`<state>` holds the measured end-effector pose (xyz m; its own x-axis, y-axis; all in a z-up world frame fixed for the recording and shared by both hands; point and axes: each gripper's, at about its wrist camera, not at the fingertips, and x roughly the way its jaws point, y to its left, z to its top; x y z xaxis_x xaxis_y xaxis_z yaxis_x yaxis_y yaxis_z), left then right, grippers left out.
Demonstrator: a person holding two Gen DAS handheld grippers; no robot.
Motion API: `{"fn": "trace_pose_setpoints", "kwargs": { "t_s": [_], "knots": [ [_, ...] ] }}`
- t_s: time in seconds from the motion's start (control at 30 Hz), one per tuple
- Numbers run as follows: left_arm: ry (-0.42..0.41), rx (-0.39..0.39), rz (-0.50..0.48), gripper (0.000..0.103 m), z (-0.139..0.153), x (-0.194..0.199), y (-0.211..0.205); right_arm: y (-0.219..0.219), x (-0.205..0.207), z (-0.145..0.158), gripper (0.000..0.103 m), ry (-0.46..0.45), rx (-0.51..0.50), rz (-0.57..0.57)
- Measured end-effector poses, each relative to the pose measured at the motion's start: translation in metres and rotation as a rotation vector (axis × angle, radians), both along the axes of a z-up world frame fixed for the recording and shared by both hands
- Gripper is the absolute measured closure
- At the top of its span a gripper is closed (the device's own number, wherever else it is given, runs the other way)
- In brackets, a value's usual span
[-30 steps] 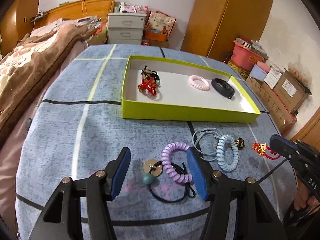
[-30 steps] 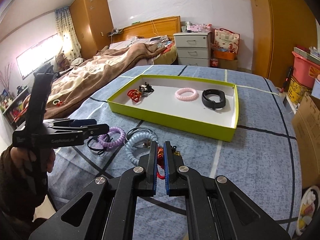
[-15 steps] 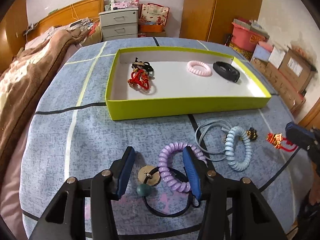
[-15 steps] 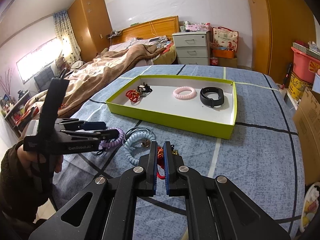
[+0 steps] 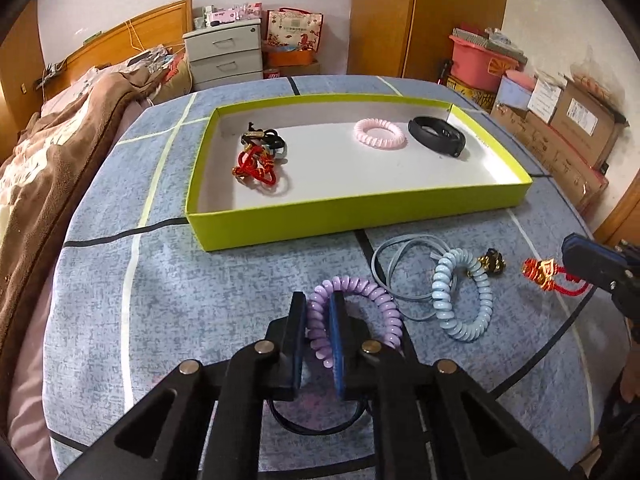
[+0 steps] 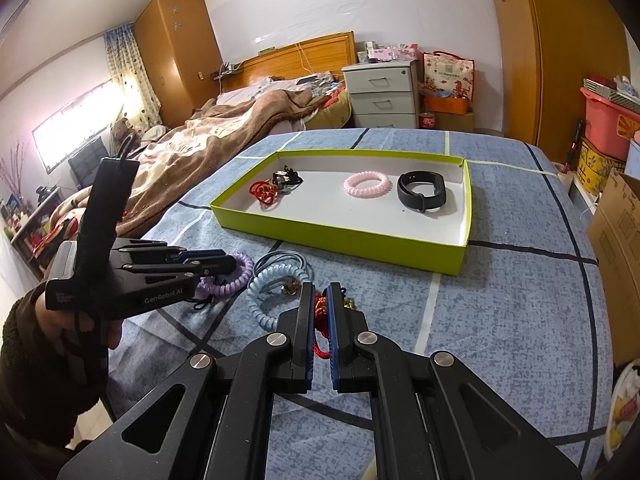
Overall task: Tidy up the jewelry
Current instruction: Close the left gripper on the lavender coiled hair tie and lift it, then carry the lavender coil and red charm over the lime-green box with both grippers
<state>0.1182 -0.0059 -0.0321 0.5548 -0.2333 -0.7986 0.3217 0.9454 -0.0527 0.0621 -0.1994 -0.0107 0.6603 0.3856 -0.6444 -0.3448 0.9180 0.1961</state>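
Note:
My left gripper [image 5: 318, 300] is closing on the near side of a purple spiral hair tie [image 5: 376, 296] that lies on the blue cloth, and its pads press on the coil. My right gripper [image 6: 321, 292] is shut on a red knotted cord charm [image 6: 320, 308], whose gold end [image 5: 540, 272] shows at the right of the left wrist view. A light blue spiral tie [image 5: 460, 296] and a grey cord loop [image 5: 400, 252] lie between the two grippers. Beyond them the lime green tray [image 5: 360, 212] holds a pink coil [image 5: 380, 134], a black band [image 5: 438, 140] and a red knot [image 5: 256, 168].
A black cord loop [image 5: 316, 428] lies under my left gripper. A small gold and black charm [image 5: 492, 264] sits beside the blue tie. A bed with a brown blanket [image 6: 224, 128] runs along the table's left, and cardboard boxes [image 5: 568, 124] stand to the right.
My left gripper moved right over the purple tie and went from wide open to shut on it. The round pendant is now hidden under it. The right gripper stayed still.

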Motion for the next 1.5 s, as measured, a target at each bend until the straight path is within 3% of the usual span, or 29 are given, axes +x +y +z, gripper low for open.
{"fn": "trace_pose_setpoints", "kwargs": {
  "t_s": [0.37,0.7,0.87,0.9,1.0,1.03,1.3,1.4,1.5],
  "knots": [
    [-0.031,-0.093,0.018,0.092,0.012,-0.007,0.014,0.000,0.001,0.001,0.097,-0.004,-0.002,-0.010],
    [-0.065,-0.114,0.028,0.092,0.026,-0.006,0.022,-0.001,0.002,0.007,0.097,-0.015,0.004,-0.019],
    [-0.015,-0.141,0.032,0.092,0.015,0.005,0.024,-0.001,0.002,0.008,0.097,-0.014,0.005,-0.018],
    [-0.009,-0.131,0.023,0.090,0.013,0.006,0.022,-0.001,0.002,0.008,0.097,-0.013,0.006,-0.018],
    [0.003,-0.091,0.016,0.069,0.006,0.005,0.018,-0.001,0.002,0.008,0.097,-0.010,0.005,-0.015],
    [0.010,-0.082,0.016,0.067,0.004,0.006,0.016,-0.001,0.003,0.008,0.097,-0.010,0.005,-0.013],
    [0.011,0.022,-0.009,0.068,-0.003,0.006,0.004,0.000,0.004,0.004,0.097,-0.003,0.007,-0.006],
    [0.002,0.052,-0.054,0.084,-0.002,0.002,-0.003,0.000,0.005,0.004,0.097,-0.002,0.009,-0.003],
    [-0.024,0.115,-0.093,0.091,-0.001,-0.002,-0.013,0.001,0.006,0.004,0.097,-0.001,0.009,-0.006]
  ]
}}
